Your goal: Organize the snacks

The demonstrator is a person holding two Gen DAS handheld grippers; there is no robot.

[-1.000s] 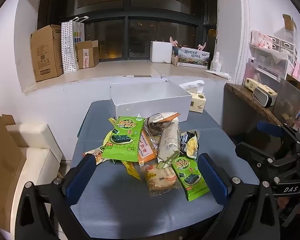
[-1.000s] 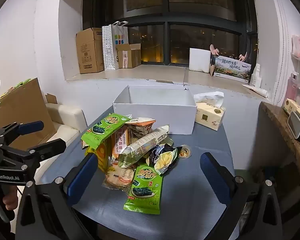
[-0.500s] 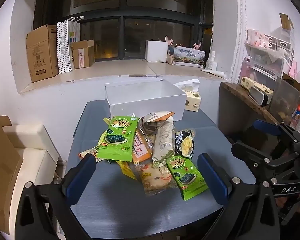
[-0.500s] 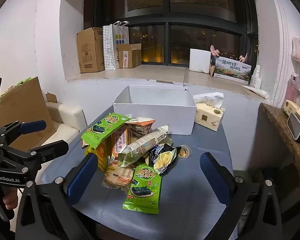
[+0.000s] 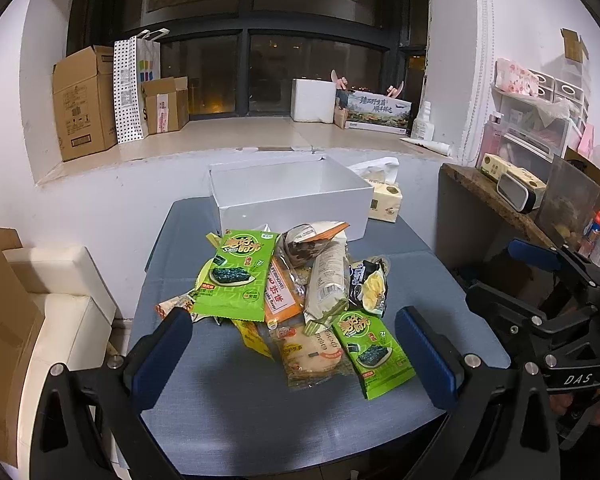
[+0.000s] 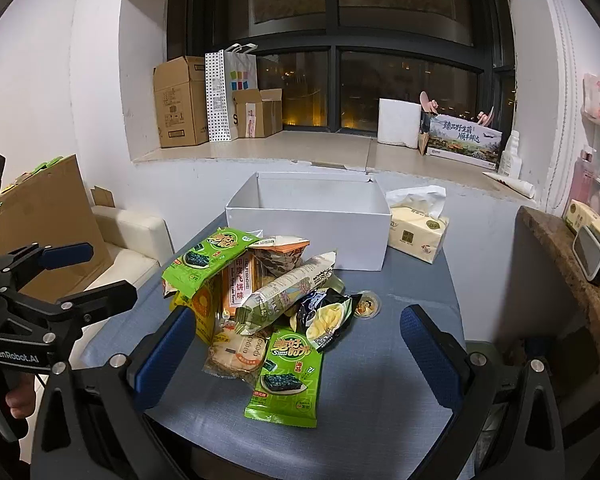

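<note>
Both grippers, left [image 5: 292, 354] and right [image 6: 296, 354], edge closer to snack pile [image 5: 296, 292] | fingers open, empty | white box [image 6: 312, 216] unfilled; sorting not started.

Relative to the white box [image 5: 288, 196], the left gripper [image 5: 296, 348] has swung slightly rightward and eased back, while the right gripper [image 6: 298, 344] has edged marginally nearer; the snack pile [image 5: 296, 292] lies unmoved.

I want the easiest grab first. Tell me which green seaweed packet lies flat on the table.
The smaller green packet at the pile's near edge; the bigger one rests propped atop other snacks.
</note>
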